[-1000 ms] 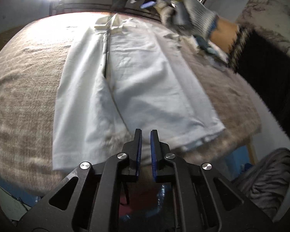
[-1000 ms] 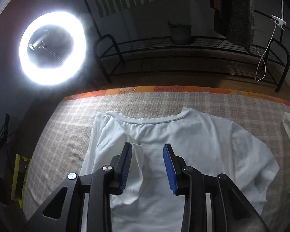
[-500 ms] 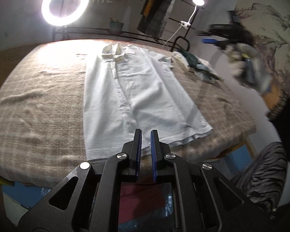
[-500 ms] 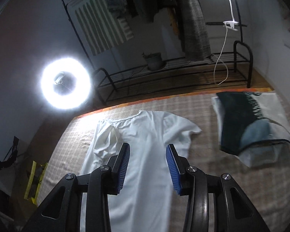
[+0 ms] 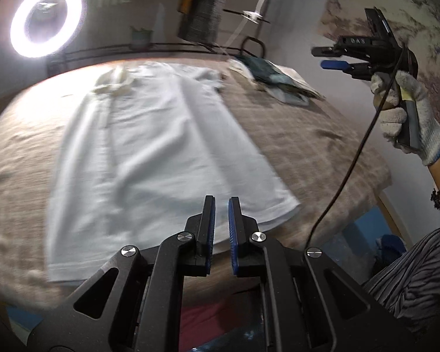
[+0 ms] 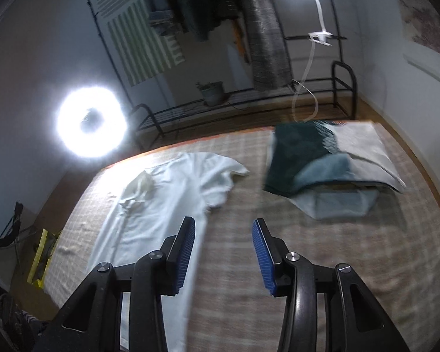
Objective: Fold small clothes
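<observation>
The left gripper (image 5: 221,228) is nearest in its own view. Its fingers are almost together, with only a narrow gap, and nothing is between them. It hangs just above the near hem of the white shirt (image 5: 149,152).

The shirt lies flat and lengthwise on the checked blanket (image 5: 308,135) that covers the desk. Its hem is toward the person and its collar is at the far end. One side looks already turned in, so the cloth forms a long band, but blur makes the edges hard to read.

The right gripper (image 6: 223,252) is held in a gloved hand (image 5: 407,123), raised well above the right side of the desk. Its fingers stand partly apart and are empty, with only blanket visible between them.

I judge that the step in hand is to take the hem and fold the band toward the collar. To do this well, each gripper should come down on one hem corner, and the left fingers must open first. Pinch only the shirt layers, not the blanket. Lift both corners evenly, so that the fold line stays straight across.

Further away, a folded dark and pale garment (image 6: 331,164) rests near the far right corner, well apart from the shirt. Behind it glows a ring light (image 6: 92,126).
</observation>
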`<state>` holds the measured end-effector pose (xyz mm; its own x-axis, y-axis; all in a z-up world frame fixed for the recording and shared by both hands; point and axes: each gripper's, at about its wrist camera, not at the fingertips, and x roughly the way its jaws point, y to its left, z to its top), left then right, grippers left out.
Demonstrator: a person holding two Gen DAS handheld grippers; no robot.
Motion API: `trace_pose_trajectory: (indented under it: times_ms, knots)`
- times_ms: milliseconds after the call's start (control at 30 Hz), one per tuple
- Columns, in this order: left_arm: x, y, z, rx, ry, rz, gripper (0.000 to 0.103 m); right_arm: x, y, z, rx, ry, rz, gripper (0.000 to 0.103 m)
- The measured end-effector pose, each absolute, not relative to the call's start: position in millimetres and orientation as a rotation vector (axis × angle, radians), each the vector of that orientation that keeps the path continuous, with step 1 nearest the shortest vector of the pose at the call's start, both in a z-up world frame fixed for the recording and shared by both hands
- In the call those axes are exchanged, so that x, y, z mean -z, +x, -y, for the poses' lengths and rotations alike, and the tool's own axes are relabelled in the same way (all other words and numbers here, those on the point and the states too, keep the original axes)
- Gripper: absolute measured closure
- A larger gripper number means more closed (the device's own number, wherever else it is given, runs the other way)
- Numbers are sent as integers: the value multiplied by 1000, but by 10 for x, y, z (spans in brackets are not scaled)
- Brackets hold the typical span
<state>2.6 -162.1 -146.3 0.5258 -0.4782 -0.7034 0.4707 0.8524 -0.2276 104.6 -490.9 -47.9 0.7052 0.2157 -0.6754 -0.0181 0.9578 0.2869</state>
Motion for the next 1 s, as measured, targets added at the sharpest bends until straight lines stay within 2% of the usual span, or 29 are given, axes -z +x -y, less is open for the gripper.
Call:
trace_pose_trajectory:
  times_ms: [67, 100, 133, 200, 400, 567, 600, 667, 733, 1000]
  knots:
    - [1521, 50, 1862, 608, 11, -863, 95, 555, 997, 5102, -121, 310, -792, 58]
    - [1560, 59, 2005, 633, 22, -877, 88, 593, 985, 5174, -119, 328, -799, 58]
    - [1593, 60, 2130, 655, 31, -887, 72, 652, 982, 5252, -120, 352, -811, 58]
    - [1639, 36, 2340, 683, 50, -888, 54, 732, 991, 5347, -124, 378, -827, 58]
    - [1850, 43, 2806, 674, 190, -901, 53, 910, 1154, 5479, -173, 467, -851, 58]
    - [2029, 110, 2892, 627, 244, -923, 53, 1033, 1355, 5416, -190, 477, -874, 58]
    - [2031, 114, 2882, 619, 254, -909, 55, 1069, 1417, 5388, -200, 485, -881, 58]
    - [2038, 120, 2875, 607, 273, -891, 70, 1118, 1526, 5326, -216, 493, -889, 58]
    - [2030, 155, 2848, 605, 263, -883, 99, 1177, 1678, 5215, -240, 496, -898, 58]
    - [1858, 340, 2495, 602, 39, -933, 100, 1483, 2405, 4737, -260, 504, -949, 56]
